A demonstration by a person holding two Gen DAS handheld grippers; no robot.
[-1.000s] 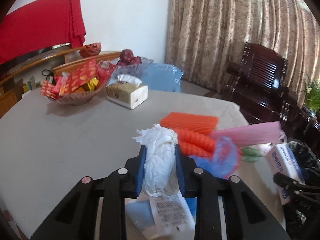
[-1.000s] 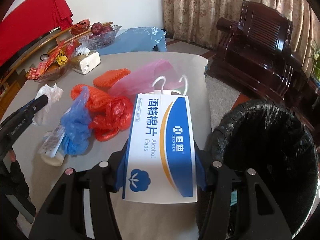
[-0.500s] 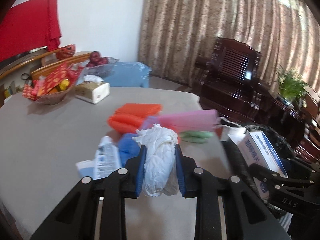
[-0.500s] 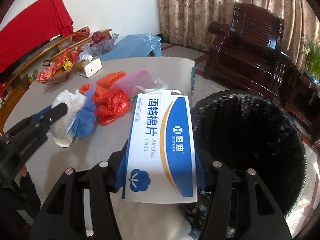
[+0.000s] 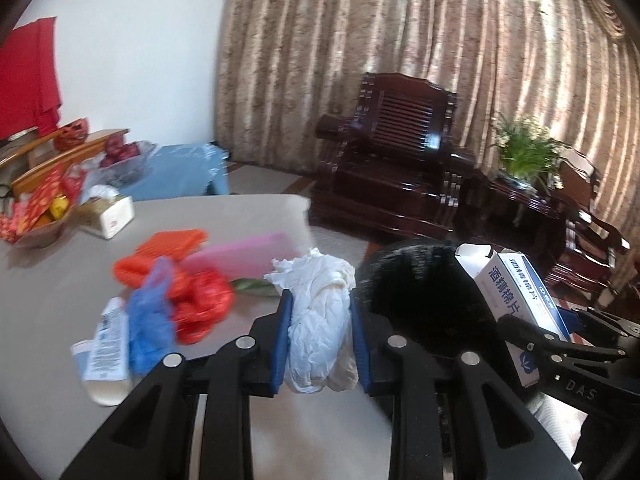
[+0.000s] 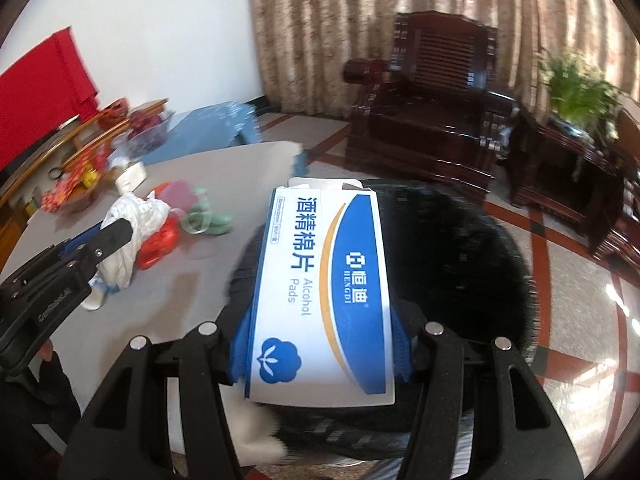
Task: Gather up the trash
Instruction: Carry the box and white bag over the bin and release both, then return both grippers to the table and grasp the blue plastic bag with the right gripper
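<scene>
**Both grippers loaded, bin in frame**

Left gripper (image 5: 322,332), lower centre of left wrist view: clamped tight on crumpled white tissue wad (image 5: 320,320), blue pads pressed to both sides, wad bulging out top & bottom. Seen again at left edge of right wrist view (image 6: 120,240).

Right gripper (image 6: 320,344), lower centre of right wrist view: closed on white-and-blue alcohol pads box (image 6: 320,292), held flat, top flap open at far end. Box over black trash bin (image 6: 460,264), which fills centre-right of that frame. In left wrist view, box (image 5: 516,300) at right edge, bin (image 5: 416,300) just left of it.

On grey table (image 5: 52,296), left-centre of left wrist view: red bag (image 5: 200,308), blue bag (image 5: 150,328), white tube (image 5: 106,344), orange netting (image 5: 172,242), pink bag (image 5: 244,256), something green (image 5: 256,286) — blurred.

Upper left: snack bowl (image 5: 36,216), tissue box (image 5: 108,216).
</scene>
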